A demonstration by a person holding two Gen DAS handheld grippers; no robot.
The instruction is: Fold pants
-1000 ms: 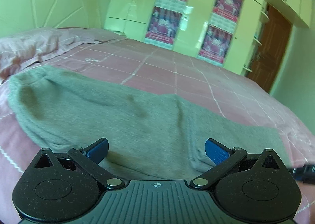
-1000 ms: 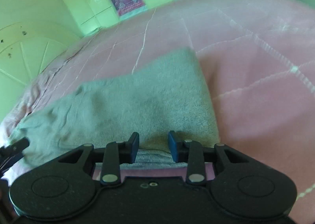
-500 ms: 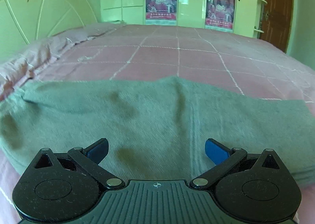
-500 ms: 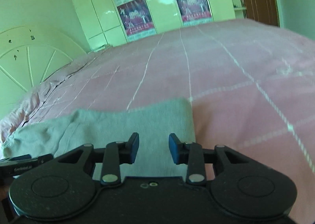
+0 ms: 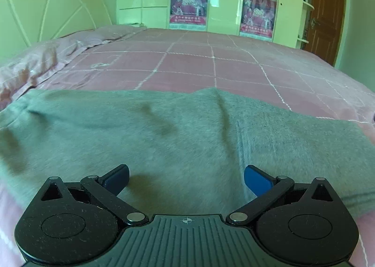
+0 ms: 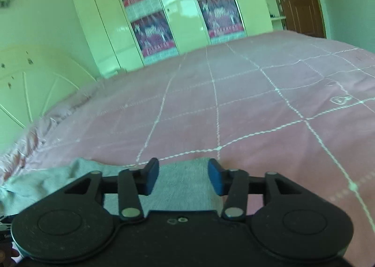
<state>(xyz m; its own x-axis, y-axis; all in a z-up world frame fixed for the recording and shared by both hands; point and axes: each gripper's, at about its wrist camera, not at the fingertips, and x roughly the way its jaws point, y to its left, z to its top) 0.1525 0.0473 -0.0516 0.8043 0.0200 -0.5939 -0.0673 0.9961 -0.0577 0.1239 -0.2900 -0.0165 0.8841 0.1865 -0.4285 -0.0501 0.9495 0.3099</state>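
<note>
Left wrist view is showing the bed carrying the grey pants, lying flat, soft and limp, best pinched at an edge. Left gripper is hanging spread, empty. Right gripper is opening wider than a second ago, pads off the cloth.

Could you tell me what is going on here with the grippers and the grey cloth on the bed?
A person with a handheld gripper in each hand is folding grey pants laid across a pink checked bedspread. The left gripper hovers wide open over the middle of the pants, gripping nothing. The right gripper is at one end of the pants, its jaws opening, with cloth seen between the pads but not pinched. The pants lie flat in a long strip with a few creases.
</note>
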